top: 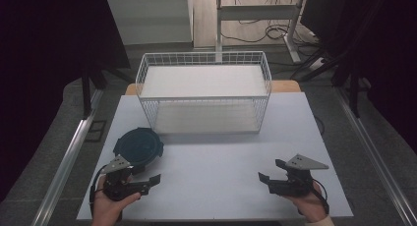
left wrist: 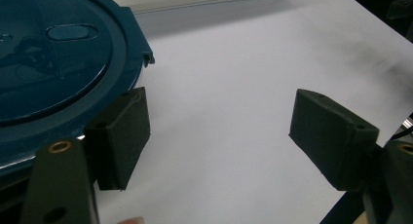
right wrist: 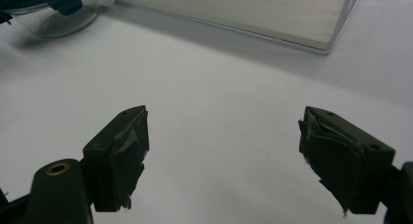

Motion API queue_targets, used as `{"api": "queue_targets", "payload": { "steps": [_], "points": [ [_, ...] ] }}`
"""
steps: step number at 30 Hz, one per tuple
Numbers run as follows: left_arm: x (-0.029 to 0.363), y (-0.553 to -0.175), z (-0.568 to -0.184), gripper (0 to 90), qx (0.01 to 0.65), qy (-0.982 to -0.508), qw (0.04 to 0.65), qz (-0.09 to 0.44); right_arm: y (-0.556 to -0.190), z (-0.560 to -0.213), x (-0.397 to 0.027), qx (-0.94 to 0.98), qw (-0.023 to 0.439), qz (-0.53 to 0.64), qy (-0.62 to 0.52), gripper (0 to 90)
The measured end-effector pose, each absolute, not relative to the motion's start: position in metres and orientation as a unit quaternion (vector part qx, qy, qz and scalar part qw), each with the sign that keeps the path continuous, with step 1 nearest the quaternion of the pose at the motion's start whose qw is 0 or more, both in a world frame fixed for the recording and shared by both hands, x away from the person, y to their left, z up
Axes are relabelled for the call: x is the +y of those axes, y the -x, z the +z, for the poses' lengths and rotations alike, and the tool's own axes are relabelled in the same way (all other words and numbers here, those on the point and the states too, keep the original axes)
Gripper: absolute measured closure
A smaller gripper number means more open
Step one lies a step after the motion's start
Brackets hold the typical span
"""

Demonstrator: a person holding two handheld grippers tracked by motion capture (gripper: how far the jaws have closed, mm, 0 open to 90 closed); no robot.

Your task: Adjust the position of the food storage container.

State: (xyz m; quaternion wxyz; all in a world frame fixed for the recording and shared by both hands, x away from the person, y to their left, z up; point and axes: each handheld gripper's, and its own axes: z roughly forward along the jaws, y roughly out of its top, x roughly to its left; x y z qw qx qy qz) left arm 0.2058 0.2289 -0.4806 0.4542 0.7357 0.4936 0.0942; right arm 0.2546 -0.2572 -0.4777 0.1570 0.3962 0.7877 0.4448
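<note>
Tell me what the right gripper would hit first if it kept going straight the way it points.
Probably nothing soon: the right gripper, jaws open, points leftward across bare table. Farther along that line sit the left gripper and the blue-lidded container; depth is unclear.

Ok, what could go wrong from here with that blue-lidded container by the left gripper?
1. The left gripper stands open beside the blue-lidded container, with nothing between its jaws; closing now would likely grip nothing.
2. One pad sits close to the lid's rim, so moving in could nudge the container.
3. The wire basket stands just behind; a low lift might catch its rim.
</note>
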Motion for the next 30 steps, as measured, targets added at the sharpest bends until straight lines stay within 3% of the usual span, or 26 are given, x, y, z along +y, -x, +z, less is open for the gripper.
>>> {"api": "queue_targets", "payload": {
  "steps": [30],
  "points": [
    [0.233,-0.202,-0.467,23.3,0.486,-0.737,0.459,0.100,-0.259,-0.469,-0.261,0.775,0.143,0.453,-0.416,21.8]
  ]
}}
